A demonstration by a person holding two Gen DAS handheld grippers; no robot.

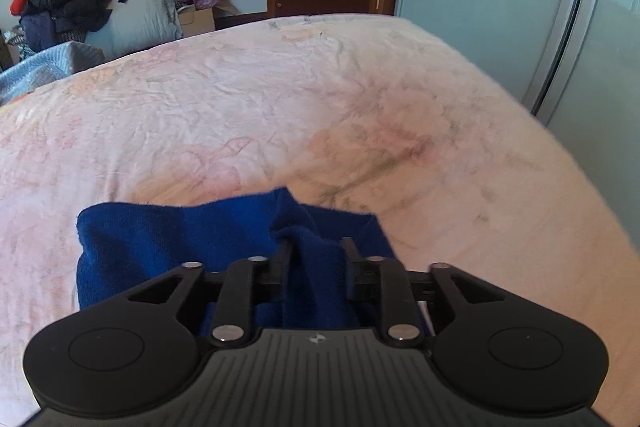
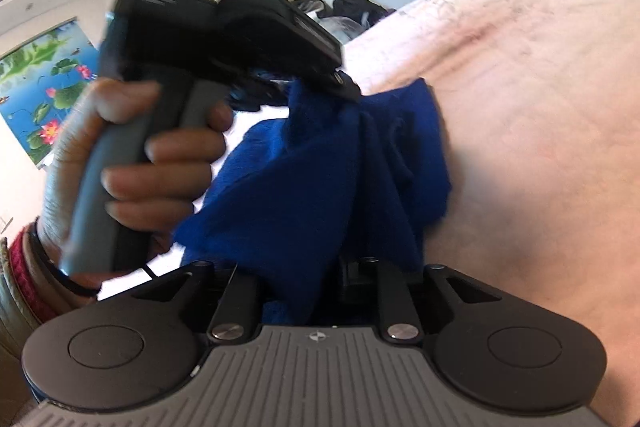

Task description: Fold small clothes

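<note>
Left wrist view, hidden: blue cloth [image 1: 168, 247] drapes over the left gripper [image 1: 314, 247], covering its fingertips.
Left wrist view, grip: jaws part-open with a fold of cloth bunched between them; whether the pads press it, I cannot tell.
Left wrist view, lie: cloth in lower centre on the pink bedsheet [image 1: 320, 87], long axis left to right.
Right wrist view, hidden: right gripper [image 2: 320, 275] fingertips buried under cloth; frame blurred.
Right wrist view, grip: jaws narrow; pinch not discernible.
Right wrist view, place: cloth crumpled at centre, running up toward the left gripper held by a hand [image 2: 160, 155].
</note>
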